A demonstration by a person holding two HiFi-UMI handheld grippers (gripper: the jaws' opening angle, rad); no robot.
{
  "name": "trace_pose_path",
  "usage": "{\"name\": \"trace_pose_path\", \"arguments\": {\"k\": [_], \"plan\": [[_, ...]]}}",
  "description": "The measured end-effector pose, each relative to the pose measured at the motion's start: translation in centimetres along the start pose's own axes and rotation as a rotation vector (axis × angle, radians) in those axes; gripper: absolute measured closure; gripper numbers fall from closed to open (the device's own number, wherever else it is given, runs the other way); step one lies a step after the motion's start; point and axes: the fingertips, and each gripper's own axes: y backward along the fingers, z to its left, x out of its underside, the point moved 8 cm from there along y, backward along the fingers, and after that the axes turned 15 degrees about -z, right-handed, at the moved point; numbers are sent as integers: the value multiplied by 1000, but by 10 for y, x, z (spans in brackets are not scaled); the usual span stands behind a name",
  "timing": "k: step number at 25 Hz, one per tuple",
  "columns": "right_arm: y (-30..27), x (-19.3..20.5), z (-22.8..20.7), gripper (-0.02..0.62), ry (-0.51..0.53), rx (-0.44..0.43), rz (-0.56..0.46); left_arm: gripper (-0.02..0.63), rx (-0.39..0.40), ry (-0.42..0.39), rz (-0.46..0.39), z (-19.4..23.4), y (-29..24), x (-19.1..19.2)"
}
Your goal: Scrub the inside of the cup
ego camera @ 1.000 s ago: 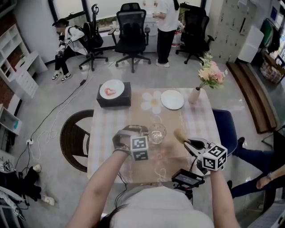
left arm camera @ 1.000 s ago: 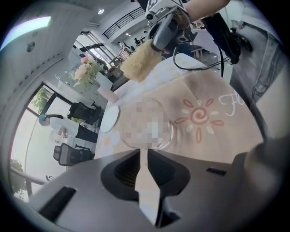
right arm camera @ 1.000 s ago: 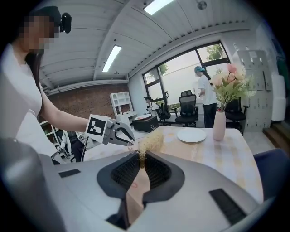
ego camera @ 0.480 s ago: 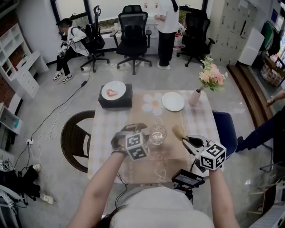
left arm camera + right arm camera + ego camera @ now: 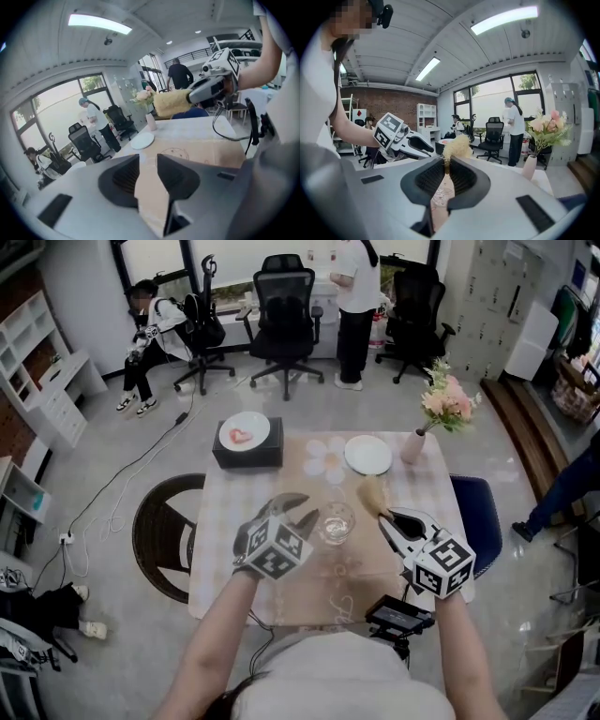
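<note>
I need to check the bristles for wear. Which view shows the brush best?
The left gripper view: the brush is side-on and large, held in the right tool. The head view shows it small, from above. The right gripper view shows only its fuzzy tip beyond the jaws.

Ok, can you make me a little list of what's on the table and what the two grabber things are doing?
table: holds a cup, a white plate and a vase of flowers
cup: clear glass, upright, next to the left gripper, not gripped
left gripper: open, jaws just opened, nothing between them
right gripper: shut on the brush
brush: fluffy yellow head, outside the cup
scrubbing: not happening right now
</note>
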Motion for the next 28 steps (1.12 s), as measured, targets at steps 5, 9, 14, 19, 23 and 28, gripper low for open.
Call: {"name": "trace_pose_path", "arguments": {"k": [5, 9, 14, 19, 23, 28], "plan": [[-9, -13, 9, 558, 38, 19, -37, 564, -81, 185, -154, 7, 13, -12], [-16, -17, 15, 558, 35, 25, -61, 594, -163, 294, -347, 15, 29, -33], [-20, -23, 23, 558, 32, 41, -102, 594, -189, 341, -496, 15, 41, -54], [-21, -27, 29, 558, 39, 55, -149, 594, -200, 317, -558, 8, 46, -68], [-20, -33, 35, 558, 61, 66, -194, 594, -187, 291, -597, 0, 47, -77], [-20, -38, 36, 558, 81, 81, -217, 594, -184, 265, -625, -7, 48, -82]]}}
